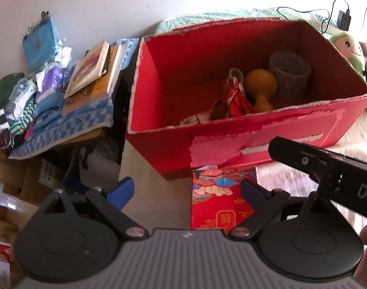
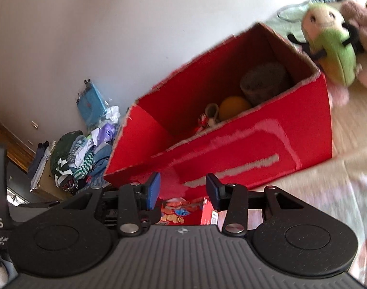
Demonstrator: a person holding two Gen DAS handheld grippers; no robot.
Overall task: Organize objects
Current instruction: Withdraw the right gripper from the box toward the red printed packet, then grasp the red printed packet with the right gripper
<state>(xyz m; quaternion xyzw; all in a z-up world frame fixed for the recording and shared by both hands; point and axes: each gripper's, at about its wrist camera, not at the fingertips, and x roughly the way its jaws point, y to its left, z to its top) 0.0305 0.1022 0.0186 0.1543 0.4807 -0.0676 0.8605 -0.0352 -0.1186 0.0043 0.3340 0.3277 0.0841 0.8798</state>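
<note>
Left wrist view. Left gripper (image 1: pixel 187 193) spread wide, nothing between the fingers (image 1: pixel 122 191). Red patterned packet (image 1: pixel 217 200) flat on the bed (image 1: pixel 351 132), just ahead of the fingers and against the front wall of the red cardboard box (image 1: pixel 231 149). Judged light, thin and stiff like card, with a glossy and possibly slippery face; best pinched across a free edge, since it lies flush. Gold seal-like print on the packet, not readable. Inside the box: an orange gourd-shaped thing (image 1: pixel 260 86), a grey cylinder (image 1: pixel 289 72) with illegible print, and a red-and-white cloth bundle (image 1: pixel 236 96). Books (image 1: pixel 92 69) and clothes (image 1: pixel 19 106) stacked to the left; titles too small to read. Letter "D" on the black device at right.

Right wrist view. Right gripper (image 2: pixel 182 192) partly open, narrower than the left, holding nothing. Packet (image 2: pixel 181 213) directly under the fingers (image 2: pixel 153 190), touching the box (image 2: pixel 255 149). Green plush toy (image 2: pixel 327 43) beside the box, soft and easily squeezed. Letters "AS" on a strap at far left.
</note>
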